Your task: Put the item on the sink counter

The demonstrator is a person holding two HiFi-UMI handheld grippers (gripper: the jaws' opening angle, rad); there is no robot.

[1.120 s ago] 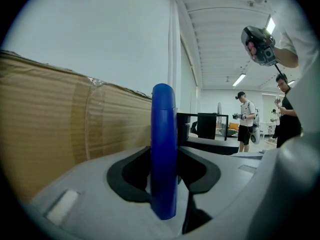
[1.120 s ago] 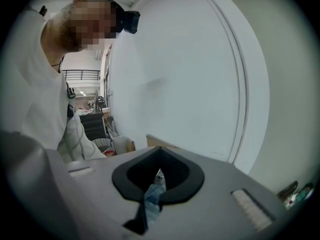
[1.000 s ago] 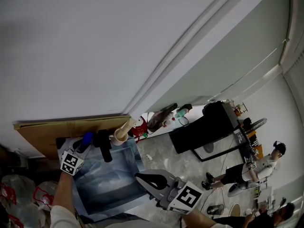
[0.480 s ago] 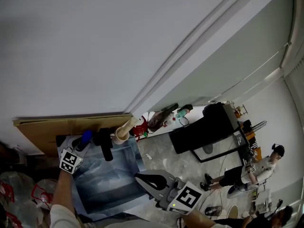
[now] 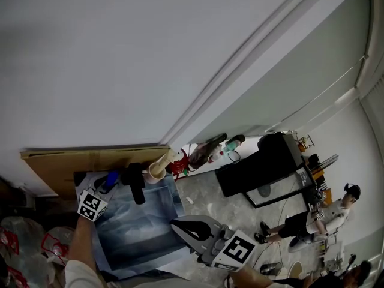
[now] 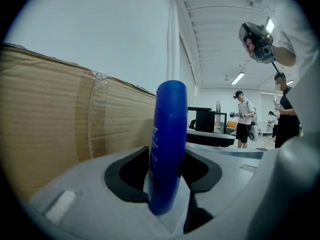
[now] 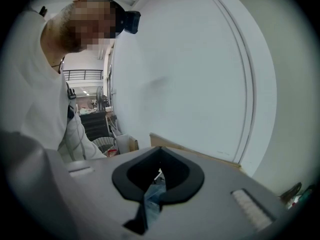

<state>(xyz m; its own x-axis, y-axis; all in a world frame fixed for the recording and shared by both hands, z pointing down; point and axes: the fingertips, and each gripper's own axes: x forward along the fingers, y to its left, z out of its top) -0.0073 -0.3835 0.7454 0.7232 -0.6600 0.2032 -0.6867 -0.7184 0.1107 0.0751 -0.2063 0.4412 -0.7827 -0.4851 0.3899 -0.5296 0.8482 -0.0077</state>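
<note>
A blue bottle point(image 5: 110, 179) point(image 6: 167, 144) stands upright at the back left corner of the steel sink point(image 5: 138, 227), close to a sheet of cardboard point(image 6: 60, 114). My left gripper point(image 5: 111, 183) point(image 6: 165, 184) has the bottle between its jaws. They are opening, and thin gaps show on both sides of the bottle. My right gripper point(image 5: 178, 224) point(image 7: 150, 199) hovers over the sink's front right corner, shut with nothing in it.
A black faucet point(image 5: 135, 188) and a cream cup point(image 5: 157, 168) stand at the sink's back edge. The cardboard point(image 5: 78, 161) leans on the white wall. Beyond are red items point(image 5: 178, 164), a black table point(image 5: 258, 161) and people point(image 5: 312, 218).
The left gripper and the blue bottle have barely shifted, down and a touch right in the head view. The right gripper has stayed where it was.
</note>
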